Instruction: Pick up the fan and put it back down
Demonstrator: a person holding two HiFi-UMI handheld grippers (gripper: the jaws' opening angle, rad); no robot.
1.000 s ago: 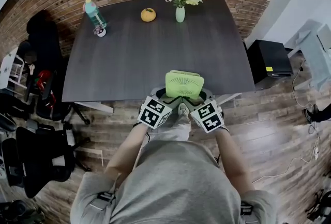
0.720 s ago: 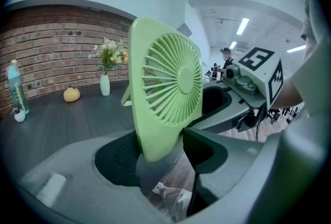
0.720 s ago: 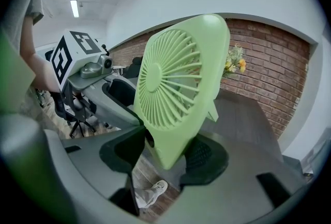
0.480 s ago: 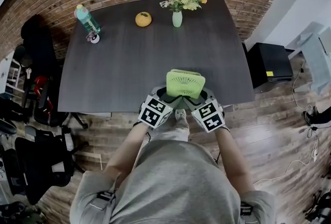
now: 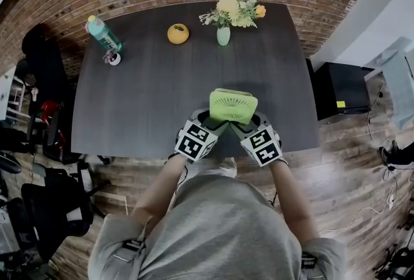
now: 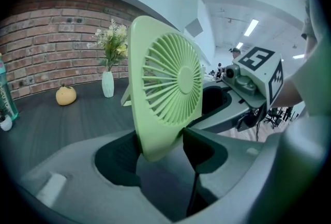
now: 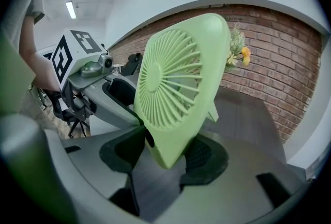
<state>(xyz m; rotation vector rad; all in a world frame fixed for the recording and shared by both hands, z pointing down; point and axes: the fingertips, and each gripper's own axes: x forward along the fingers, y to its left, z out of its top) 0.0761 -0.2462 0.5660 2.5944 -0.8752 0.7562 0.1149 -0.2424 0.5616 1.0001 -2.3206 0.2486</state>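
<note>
Green plastic makes up the whole fan (image 5: 233, 106), a pale, flat, nearly square body with rounded corners. Its front is a round grille of thin ribs that spread out from a small centre disc. A short folding foot shows behind it in both gripper views.

Each gripper has one lower corner of the fan. The left gripper (image 6: 163, 150) is closed on the corner at its side, with one dark pad against the front and one against the back. The right gripper (image 7: 165, 153) holds the opposite corner in the same way. The jaws stand fairly wide only because the body of the fan fills them. I think two grips are used because the fan is broad and thin, so one grip at a corner would let it swing.

The fan is in front of the person, over the near edge of the dark table (image 5: 162, 78), and it seems to be lifted clear of the wood. It leans back a little, with its grille turned towards the person and upward. The far half of the table has a bottle (image 5: 103, 33), an orange fruit (image 5: 178, 33) and a vase of flowers (image 5: 223, 35), all well apart from the fan.
</note>
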